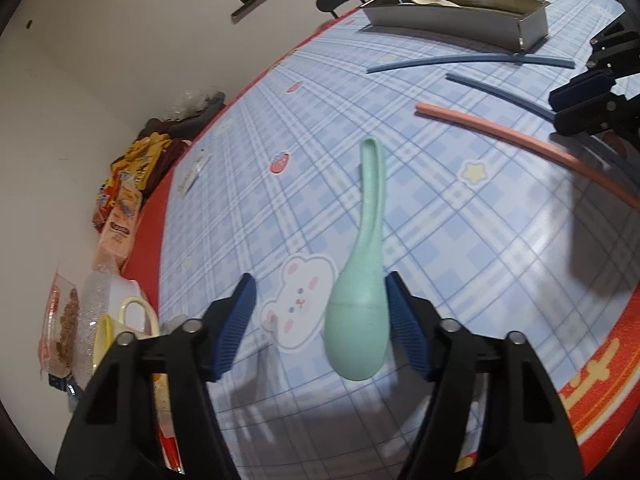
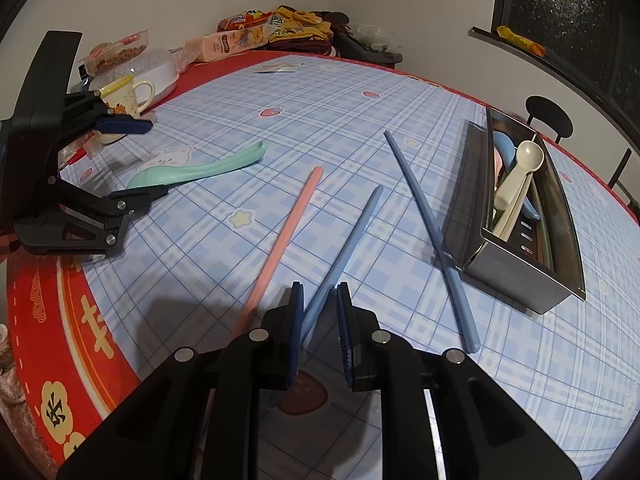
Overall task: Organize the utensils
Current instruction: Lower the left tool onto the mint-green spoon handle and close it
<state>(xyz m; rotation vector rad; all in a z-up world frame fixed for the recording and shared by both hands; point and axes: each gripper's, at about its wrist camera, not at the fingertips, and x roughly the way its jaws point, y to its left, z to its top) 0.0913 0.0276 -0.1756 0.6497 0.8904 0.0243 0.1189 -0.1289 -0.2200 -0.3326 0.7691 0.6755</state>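
A mint green spoon (image 1: 360, 280) (image 2: 200, 170) lies on the checked tablecloth. Its bowl sits between the fingers of my left gripper (image 1: 320, 284) (image 2: 156, 158), which is open; one pad is against the bowl, the other stands apart. My right gripper (image 2: 319, 288) (image 1: 560, 108) has its jaws narrowed on the near end of a blue chopstick (image 2: 352, 240) (image 1: 500, 94) resting on the table. Beside it lie a pink chopstick (image 2: 288, 232) and a second blue chopstick (image 2: 428, 232). A metal utensil holder (image 2: 520, 280) (image 1: 440, 20) holds a cream spoon (image 2: 528, 156) and other utensils.
A yellow mug (image 2: 128, 92), a plastic container and snack packets (image 2: 224, 44) crowd the far left side of the table, with folded clothes (image 2: 304, 28) at the back. A black chair (image 2: 548, 116) stands behind the holder. The cloth's red border (image 2: 80, 320) runs along the near edge.
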